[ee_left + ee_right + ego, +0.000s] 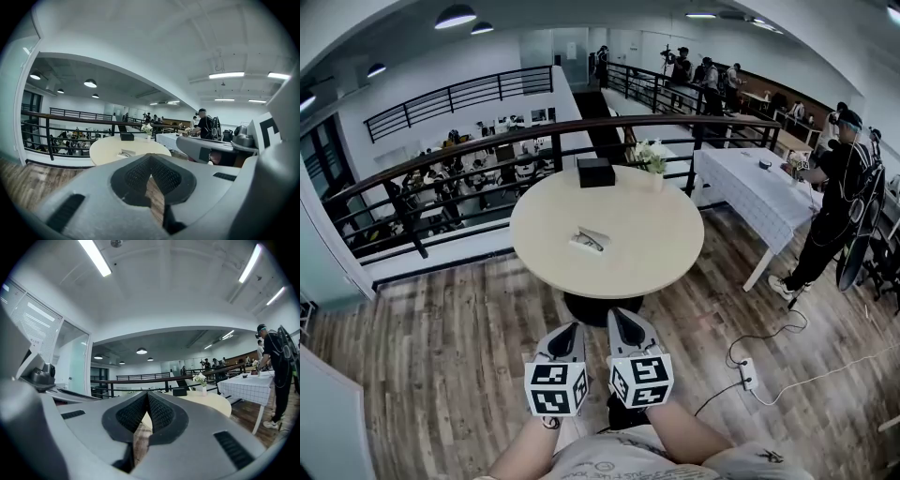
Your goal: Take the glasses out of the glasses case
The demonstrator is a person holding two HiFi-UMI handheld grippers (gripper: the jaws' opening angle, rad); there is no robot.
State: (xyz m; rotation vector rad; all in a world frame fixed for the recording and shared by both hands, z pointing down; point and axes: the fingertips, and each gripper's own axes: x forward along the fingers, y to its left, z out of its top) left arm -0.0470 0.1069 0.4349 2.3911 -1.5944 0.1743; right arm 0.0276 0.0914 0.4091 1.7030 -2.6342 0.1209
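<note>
My left gripper [571,328] and right gripper [615,317] hang pinched closed, empty, since the glasses case [590,240] lies at twelve o'clock on the table [656,262], beyond reach.

An open office mezzanine — railing [487,141] overlooking desks below, round table [609,234], ceiling strip lights.
</note>
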